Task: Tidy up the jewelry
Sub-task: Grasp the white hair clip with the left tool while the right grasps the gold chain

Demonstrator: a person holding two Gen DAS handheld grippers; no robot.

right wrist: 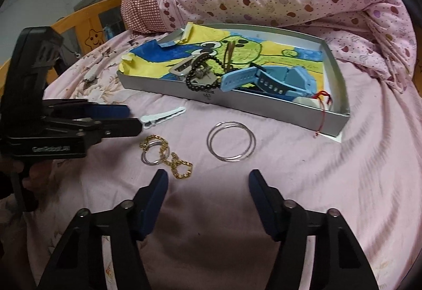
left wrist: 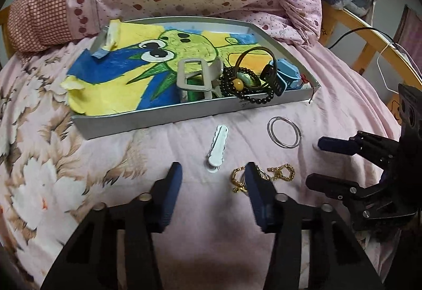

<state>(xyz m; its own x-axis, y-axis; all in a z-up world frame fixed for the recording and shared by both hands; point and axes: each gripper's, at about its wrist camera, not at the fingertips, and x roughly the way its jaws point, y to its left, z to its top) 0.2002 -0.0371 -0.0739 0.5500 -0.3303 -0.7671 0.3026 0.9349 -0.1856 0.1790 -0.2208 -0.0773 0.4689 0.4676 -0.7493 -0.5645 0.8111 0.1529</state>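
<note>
On the bed (left wrist: 184,224), the left gripper (left wrist: 213,179) stands with fingers (left wrist: 174,184) spread, a white hair clip (left wrist: 217,147) just ahead between them. Its right finger overlaps a gold chain (left wrist: 283,172). Silver bangles (left wrist: 284,136) lie near the grey tray (left wrist: 158,121).

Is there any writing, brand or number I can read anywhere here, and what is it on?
"GenRobot.AI", faint and blurred, on the black body of the left gripper, seen from the right wrist.
A small dark mark on the front wall of the box: too small to read.
Nothing readable on the blue watch.
</note>
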